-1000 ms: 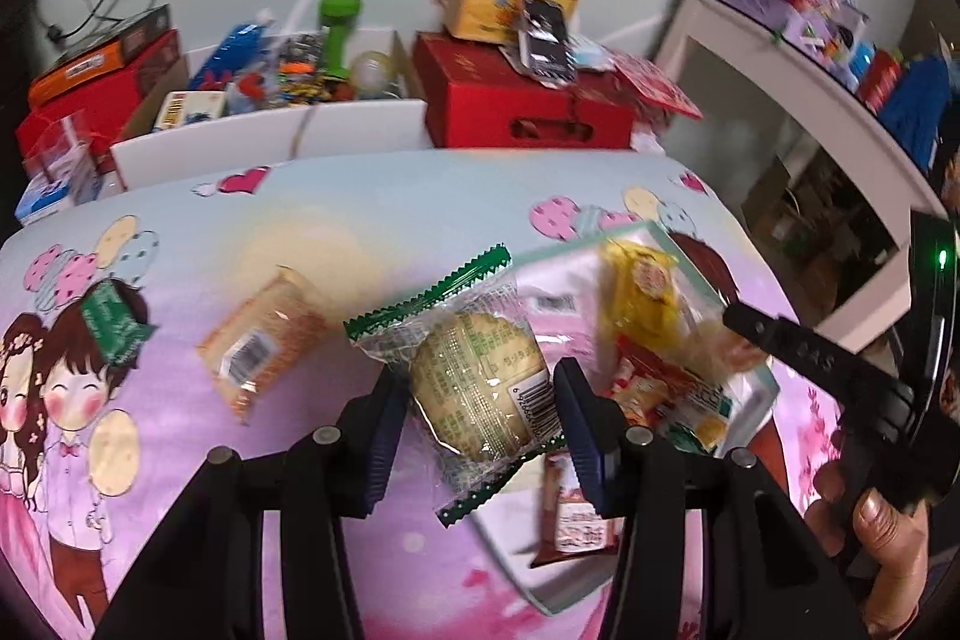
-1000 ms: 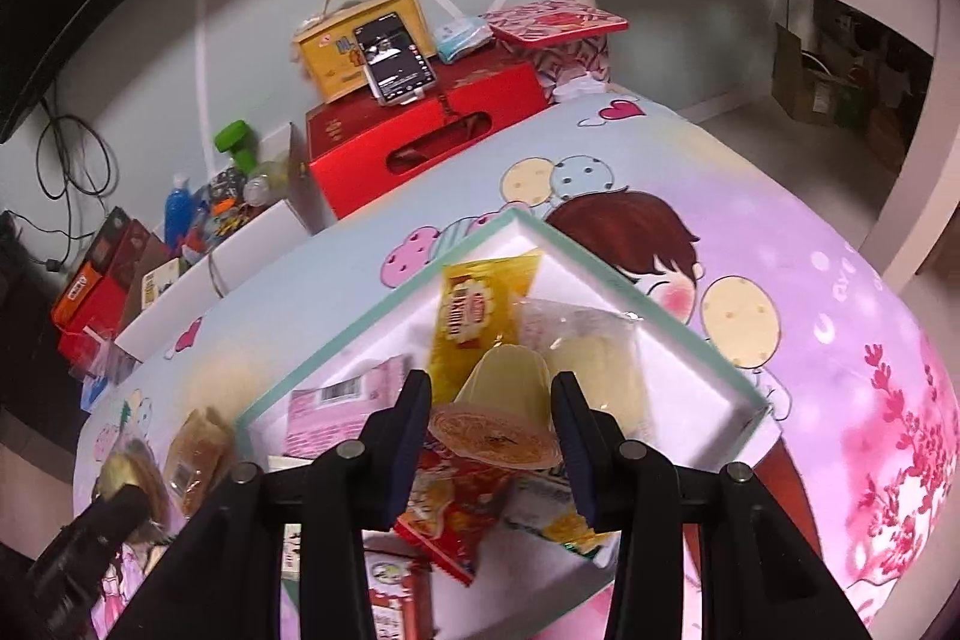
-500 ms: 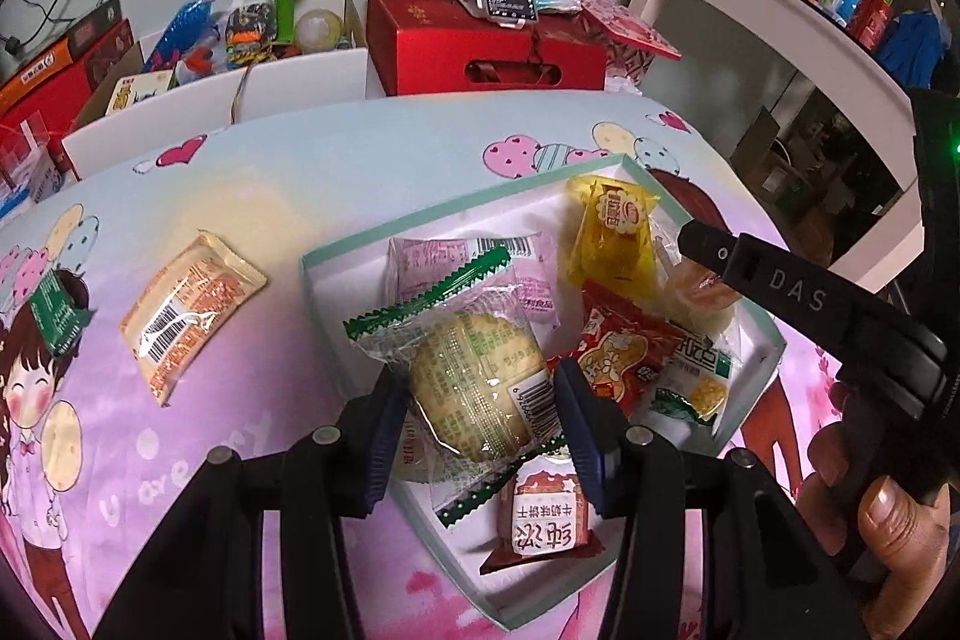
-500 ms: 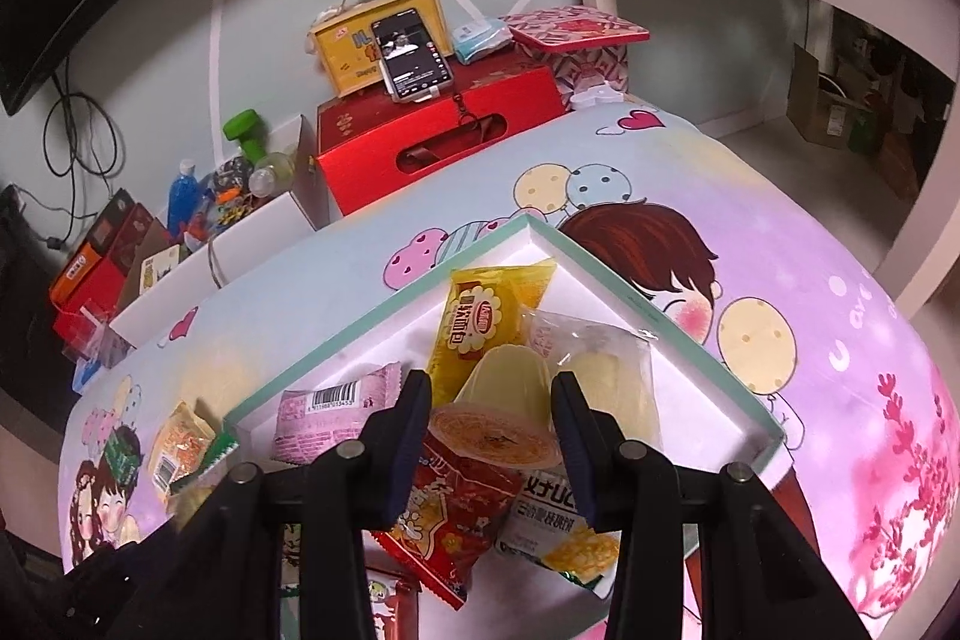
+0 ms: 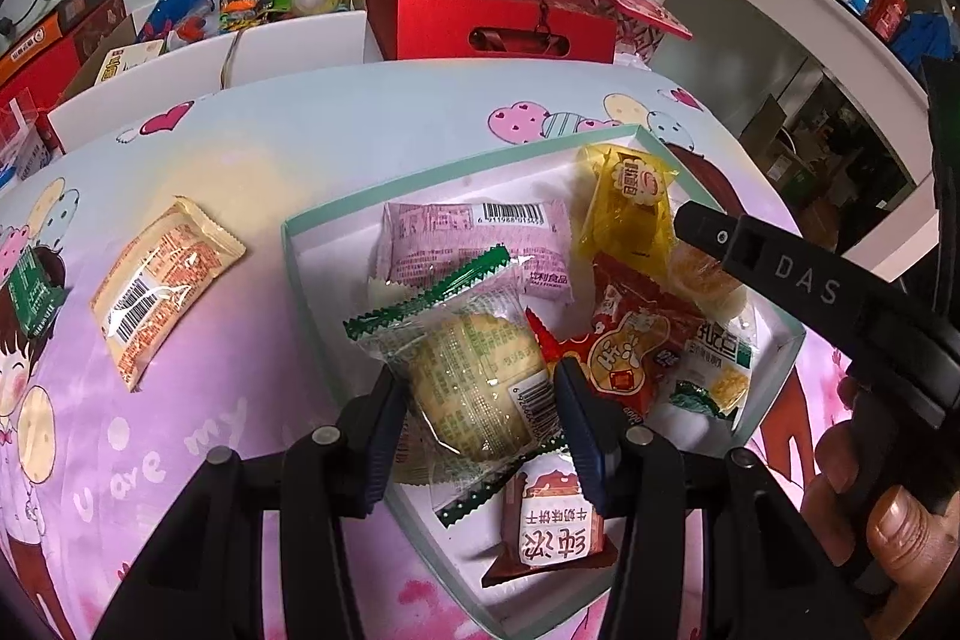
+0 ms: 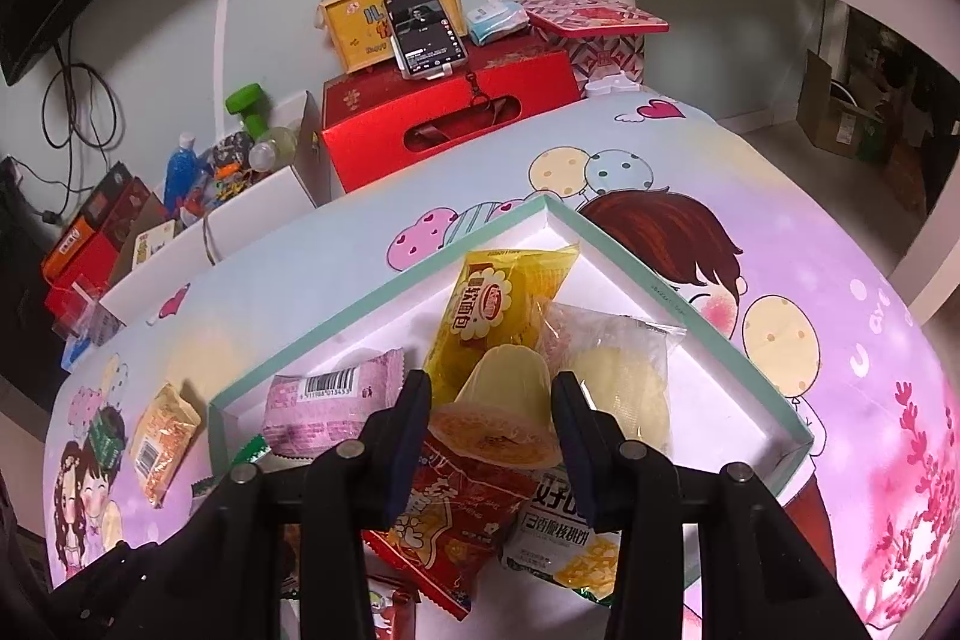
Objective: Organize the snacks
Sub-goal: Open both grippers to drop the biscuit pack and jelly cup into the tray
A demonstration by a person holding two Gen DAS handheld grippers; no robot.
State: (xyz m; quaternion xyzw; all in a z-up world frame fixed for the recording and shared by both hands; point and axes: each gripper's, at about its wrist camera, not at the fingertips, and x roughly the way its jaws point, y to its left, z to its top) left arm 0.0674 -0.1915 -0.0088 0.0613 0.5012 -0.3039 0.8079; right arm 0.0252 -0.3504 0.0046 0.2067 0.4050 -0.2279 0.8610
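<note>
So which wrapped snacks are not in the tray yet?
Apart from the two held, the orange-and-cream flat packet and the small green packet lie on the pink cartoon tablecloth, left of the white mint-rimmed tray.

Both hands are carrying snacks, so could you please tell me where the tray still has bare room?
The tray is bare along its left wall, beside the pink packet, and in its far corner behind the yellow packet. The right side is crowded: red packet, yellow packet and others overlap.
</note>
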